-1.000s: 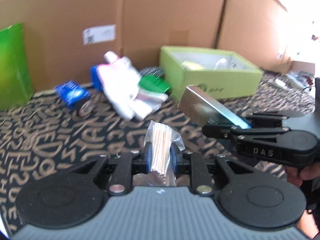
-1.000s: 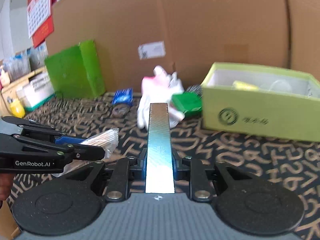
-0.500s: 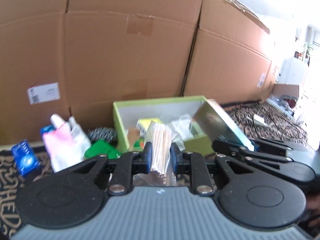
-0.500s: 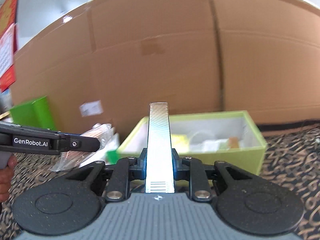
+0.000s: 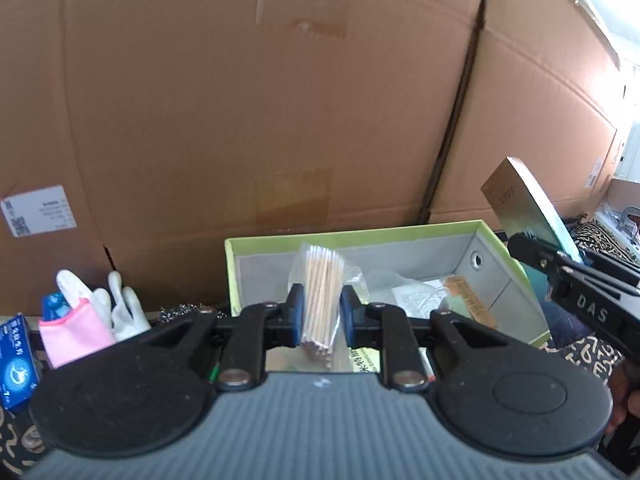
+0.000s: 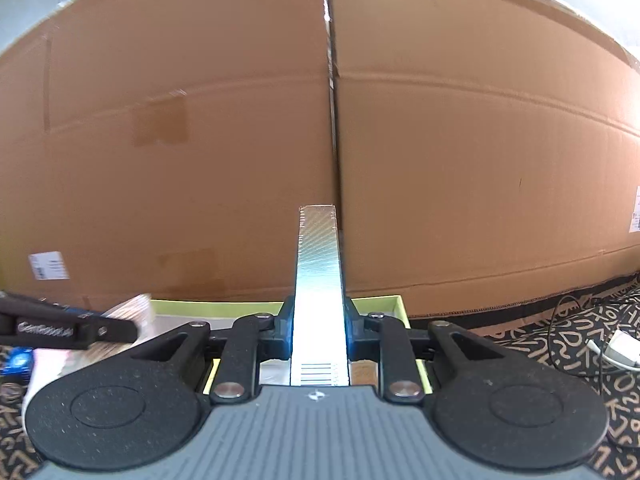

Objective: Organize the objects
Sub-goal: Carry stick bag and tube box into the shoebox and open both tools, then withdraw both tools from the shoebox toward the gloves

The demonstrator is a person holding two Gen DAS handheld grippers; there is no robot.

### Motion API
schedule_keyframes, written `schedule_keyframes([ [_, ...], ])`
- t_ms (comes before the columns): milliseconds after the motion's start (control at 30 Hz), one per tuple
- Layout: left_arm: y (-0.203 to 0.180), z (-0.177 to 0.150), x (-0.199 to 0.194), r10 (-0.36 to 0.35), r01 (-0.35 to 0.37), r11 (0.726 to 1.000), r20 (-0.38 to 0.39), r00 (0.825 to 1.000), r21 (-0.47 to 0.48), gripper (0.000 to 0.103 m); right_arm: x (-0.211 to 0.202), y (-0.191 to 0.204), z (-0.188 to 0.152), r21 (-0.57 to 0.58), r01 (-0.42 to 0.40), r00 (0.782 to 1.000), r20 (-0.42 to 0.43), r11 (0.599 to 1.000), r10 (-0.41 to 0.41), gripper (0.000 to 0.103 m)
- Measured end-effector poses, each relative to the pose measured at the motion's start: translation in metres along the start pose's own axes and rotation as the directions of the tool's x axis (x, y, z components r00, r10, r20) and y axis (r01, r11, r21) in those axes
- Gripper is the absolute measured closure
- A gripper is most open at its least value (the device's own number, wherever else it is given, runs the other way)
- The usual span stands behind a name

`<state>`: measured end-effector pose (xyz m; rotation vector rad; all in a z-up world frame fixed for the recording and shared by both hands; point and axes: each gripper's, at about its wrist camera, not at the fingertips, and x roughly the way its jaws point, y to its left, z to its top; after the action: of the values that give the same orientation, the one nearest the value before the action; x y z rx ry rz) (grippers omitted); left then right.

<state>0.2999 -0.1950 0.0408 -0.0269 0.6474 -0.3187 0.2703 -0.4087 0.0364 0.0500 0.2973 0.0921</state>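
My left gripper (image 5: 322,312) is shut on a clear bag of wooden sticks (image 5: 322,280) and holds it upright over the near part of the open green box (image 5: 360,240). My right gripper (image 6: 319,330) is shut on a flat silver box (image 6: 319,276) and holds it edge-up above the green box (image 6: 398,304). In the left wrist view the silver box (image 5: 520,204) and the right gripper (image 5: 532,248) stand at the box's right end. In the right wrist view the left gripper (image 6: 132,326) with the bag (image 6: 132,310) shows at the left.
The green box holds papers and small packets (image 5: 424,296). Left of it lie white and pink gloves (image 5: 88,320), a blue packet (image 5: 16,360) and a steel scourer (image 5: 176,314). A cardboard wall (image 5: 280,120) stands behind. A cable and white plug (image 6: 616,348) lie on the patterned cloth (image 6: 560,328) at the right.
Both grippers have risen and moved forward to the green box, each still holding its item. The box now fills the lower middle of both views, much closer than before.
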Motion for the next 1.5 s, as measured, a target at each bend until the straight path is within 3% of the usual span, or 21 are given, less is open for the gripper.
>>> schedule_keyframes([
  [267,0.002,-0.003,0.023,-0.003,0.004,1.000,-0.018,1.000,0.007,0.084,0.042,-0.007,-0.017,-0.009,0.029,0.998,-0.058,1.000,-0.029,0.078],
  [333,0.002,-0.006,0.023,-0.013,0.013,1.000,0.004,1.000,0.008,0.077,0.050,-0.006,-0.022,-0.034,0.034,0.996,-0.085,0.999,-0.037,0.078],
  [367,0.002,-0.007,0.021,-0.025,0.025,1.000,0.028,0.999,0.012,0.054,0.053,-0.005,-0.024,-0.053,0.040,0.993,-0.109,0.998,-0.046,0.078],
  [400,0.002,-0.009,0.017,-0.033,0.032,0.999,0.052,0.998,0.019,0.023,0.054,-0.004,-0.026,-0.073,0.046,0.991,-0.124,0.996,-0.055,0.077],
  [433,0.001,-0.012,0.012,-0.027,0.025,0.999,0.083,0.996,0.026,0.014,0.051,-0.004,-0.028,-0.087,0.051,0.991,-0.116,0.995,-0.061,0.065],
  [467,0.000,-0.014,0.007,-0.018,0.013,0.999,0.117,0.993,0.037,0.010,0.047,-0.004,-0.029,-0.093,0.053,0.993,-0.098,0.994,-0.062,0.043],
  [533,-0.002,-0.017,-0.002,-0.024,0.013,0.998,0.154,0.988,0.069,0.003,0.035,-0.004,-0.029,-0.088,0.056,0.996,-0.060,0.995,-0.061,0.031],
  [567,-0.002,-0.017,-0.005,-0.022,0.010,0.998,0.164,0.986,0.069,0.000,0.030,-0.001,-0.028,-0.088,0.062,0.997,-0.046,0.994,-0.066,0.031],
  [800,-0.005,-0.019,-0.024,-0.023,0.017,0.999,0.167,0.986,0.039,0.000,0.007,0.003,-0.019,-0.079,0.050,0.998,-0.030,0.996,-0.053,0.026],
  [1067,-0.016,-0.026,-0.076,0.005,-0.014,0.998,0.141,0.990,0.060,0.000,-0.052,0.023,-0.021,-0.058,0.006,1.000,0.003,0.998,-0.006,0.012],
  [1233,-0.016,-0.043,-0.108,0.041,-0.048,0.997,0.115,0.993,0.060,0.000,-0.084,0.034,-0.034,-0.055,0.006,0.999,-0.031,0.998,-0.008,0.010],
  [1500,0.000,-0.088,-0.136,0.109,-0.115,0.992,0.116,0.987,0.054,0.000,-0.109,0.060,-0.065,-0.024,-0.068,0.994,-0.082,0.997,0.066,0.010],
])
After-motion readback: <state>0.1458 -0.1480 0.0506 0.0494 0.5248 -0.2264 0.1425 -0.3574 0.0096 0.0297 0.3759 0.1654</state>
